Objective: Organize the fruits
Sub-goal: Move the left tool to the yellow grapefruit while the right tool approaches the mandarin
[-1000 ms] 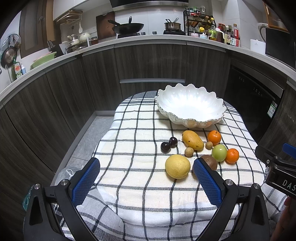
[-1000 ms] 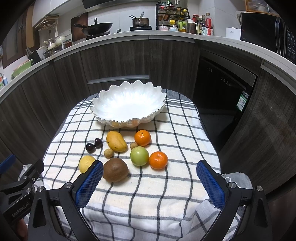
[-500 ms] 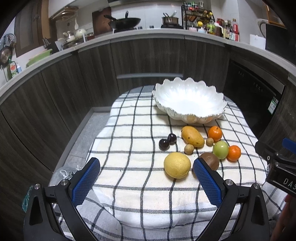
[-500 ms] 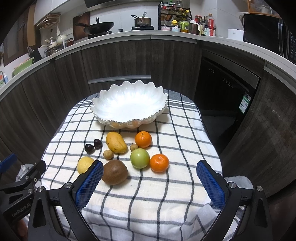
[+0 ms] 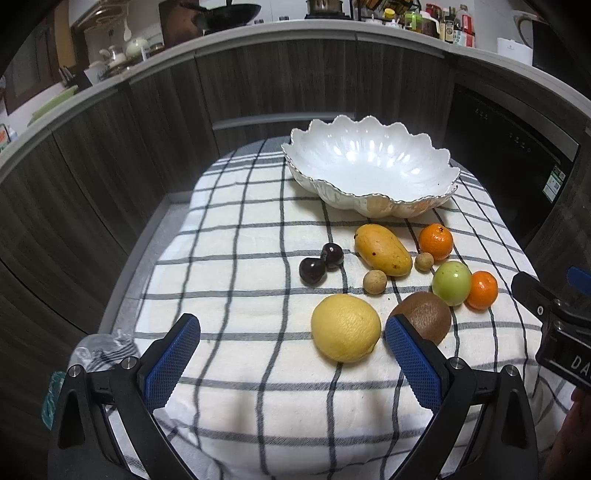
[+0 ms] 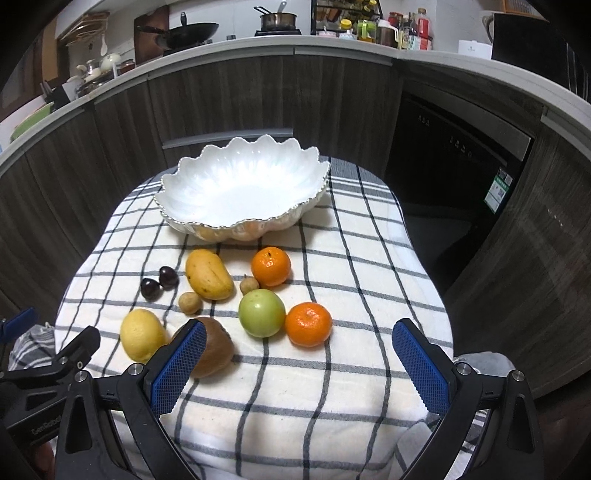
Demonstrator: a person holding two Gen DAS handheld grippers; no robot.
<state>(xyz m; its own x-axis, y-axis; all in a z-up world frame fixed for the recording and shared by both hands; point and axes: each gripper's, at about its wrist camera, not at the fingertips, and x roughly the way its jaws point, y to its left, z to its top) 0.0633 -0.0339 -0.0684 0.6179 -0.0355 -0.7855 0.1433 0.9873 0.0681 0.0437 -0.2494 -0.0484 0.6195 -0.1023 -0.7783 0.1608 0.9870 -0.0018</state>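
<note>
A white scalloped bowl (image 5: 369, 173) (image 6: 243, 192) stands empty at the far side of a checked cloth (image 5: 236, 236). In front of it lie a mango (image 5: 382, 249), two oranges (image 5: 436, 242) (image 5: 482, 290), a green apple (image 5: 451, 282), a kiwi (image 5: 424, 315), a lemon (image 5: 345, 326), two dark plums (image 5: 321, 264) and two small brown longans (image 5: 375, 281). My left gripper (image 5: 291, 362) is open and empty, just short of the lemon. My right gripper (image 6: 303, 365) is open and empty, near the kiwi (image 6: 216, 347), apple (image 6: 261, 312) and orange (image 6: 308, 324).
Dark wood cabinets and a curved counter with pans, jars and bottles (image 6: 369, 29) ring the small table. A black dishwasher front (image 6: 454, 155) stands to the right. A crumpled plastic bag (image 5: 99, 347) lies on the floor at the left.
Both grippers have moved forward and slightly lower toward the fruit, which now looks larger. Nothing on the cloth has moved. Both stay open.
</note>
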